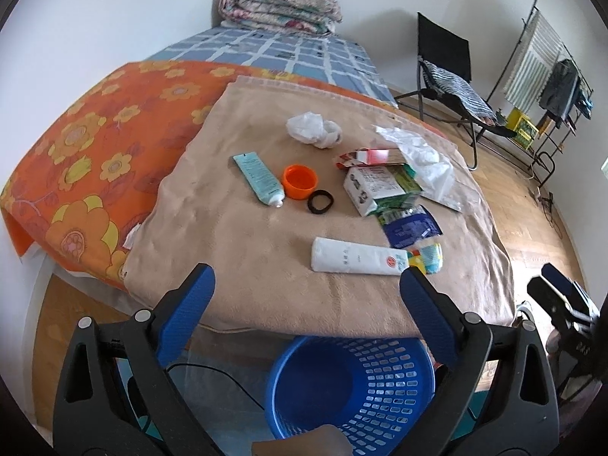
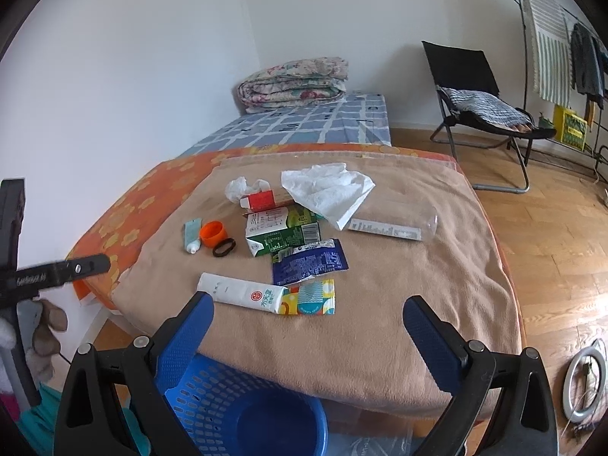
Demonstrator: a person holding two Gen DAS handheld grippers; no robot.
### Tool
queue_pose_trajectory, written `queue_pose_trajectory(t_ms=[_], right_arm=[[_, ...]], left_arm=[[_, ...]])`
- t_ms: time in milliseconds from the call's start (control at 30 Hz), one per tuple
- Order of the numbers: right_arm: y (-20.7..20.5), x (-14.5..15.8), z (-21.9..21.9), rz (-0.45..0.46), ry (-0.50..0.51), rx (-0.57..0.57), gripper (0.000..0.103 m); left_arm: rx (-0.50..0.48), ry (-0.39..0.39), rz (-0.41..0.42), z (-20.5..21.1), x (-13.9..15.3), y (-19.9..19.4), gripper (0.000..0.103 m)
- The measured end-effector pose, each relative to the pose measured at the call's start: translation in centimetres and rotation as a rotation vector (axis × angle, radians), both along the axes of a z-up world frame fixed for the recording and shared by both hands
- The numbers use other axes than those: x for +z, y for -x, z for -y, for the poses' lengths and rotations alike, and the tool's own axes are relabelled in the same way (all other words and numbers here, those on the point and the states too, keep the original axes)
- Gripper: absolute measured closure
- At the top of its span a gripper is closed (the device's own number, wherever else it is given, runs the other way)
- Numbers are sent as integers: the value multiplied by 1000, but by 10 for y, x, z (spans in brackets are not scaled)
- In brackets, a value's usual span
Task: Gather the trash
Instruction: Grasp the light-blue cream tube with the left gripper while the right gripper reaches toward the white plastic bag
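Note:
Trash lies on a tan blanket (image 1: 247, 250) (image 2: 380, 304): a white tube (image 1: 357, 257) (image 2: 243, 292), a colourful wrapper (image 2: 309, 298), a dark blue packet (image 1: 412, 228) (image 2: 309, 264), a green and white carton (image 1: 380, 188) (image 2: 283, 235), crumpled white tissue (image 2: 326, 188), a teal tube (image 1: 258, 178), an orange lid (image 1: 299, 181) and a black ring (image 1: 320, 201). An empty blue basket (image 1: 353, 383) (image 2: 243, 414) stands on the floor at the bed's near edge. My left gripper (image 1: 306, 283) and right gripper (image 2: 307, 313) are open and empty, above the blanket's near edge.
An orange flowered cover (image 1: 95, 152) and a blue checked sheet (image 1: 285, 53) lie beyond the blanket, with a folded quilt (image 1: 281, 9) at the wall. A black folding chair (image 2: 478, 106) and a clothes rack (image 2: 562, 57) stand on the wooden floor at the right.

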State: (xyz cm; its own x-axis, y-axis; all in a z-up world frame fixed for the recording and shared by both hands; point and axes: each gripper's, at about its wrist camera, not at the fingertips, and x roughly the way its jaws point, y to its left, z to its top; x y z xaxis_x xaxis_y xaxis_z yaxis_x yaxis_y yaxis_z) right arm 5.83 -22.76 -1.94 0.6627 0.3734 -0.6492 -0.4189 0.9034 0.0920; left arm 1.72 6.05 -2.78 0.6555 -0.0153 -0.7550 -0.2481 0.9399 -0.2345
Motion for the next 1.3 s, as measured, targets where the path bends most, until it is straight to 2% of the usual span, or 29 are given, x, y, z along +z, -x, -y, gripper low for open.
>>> queue_pose_trajectory(t_ms=[33,100,133,267,367,467,567,667,800,833,900,1133,1200,1300], right_arm=[[-4,0,0,-9,-2,8,2],[-11,1,3,-23,-19,14,2],[-15,2,4,-26,-29,13,2],[-35,8,11,-31,-38,-2,3],[-56,9,18,-74,-74,-23,3],[-79,9,24,-119,-126,-27,5],[-100,10,25,-117,-122,-13,5],[-118,9,30,-119,-124,-50,5],[-140,7,43,-168,-205,-95,5],[-145,7,44,-183,-224,-94,5],[-156,5,45,-210,-248,-98,7],[-197,-21,32,-317,-294,-144,15],[-205,-32,30,-364,-333,-160,17],[-217,-48,27,-428,-387,-189,24]], left_arm=[[4,4,-4,-5,0,-4,7],[19,3,-20,-13,-2,-13,18],[23,4,-28,-17,-4,-17,20],[53,56,-54,-30,-11,-28,20],[60,105,-65,-33,-13,-37,21],[62,99,-63,-34,-10,-49,23],[75,89,-54,-38,-7,-62,23],[98,77,-43,-47,-5,-75,23],[119,97,-64,-58,-14,-95,23],[125,100,-70,-60,-17,-99,25],[133,113,-95,-65,-26,-110,36],[175,171,-147,-75,-50,-138,36],[184,175,-158,-77,-55,-144,36],[214,220,-179,-85,-67,-154,36]])
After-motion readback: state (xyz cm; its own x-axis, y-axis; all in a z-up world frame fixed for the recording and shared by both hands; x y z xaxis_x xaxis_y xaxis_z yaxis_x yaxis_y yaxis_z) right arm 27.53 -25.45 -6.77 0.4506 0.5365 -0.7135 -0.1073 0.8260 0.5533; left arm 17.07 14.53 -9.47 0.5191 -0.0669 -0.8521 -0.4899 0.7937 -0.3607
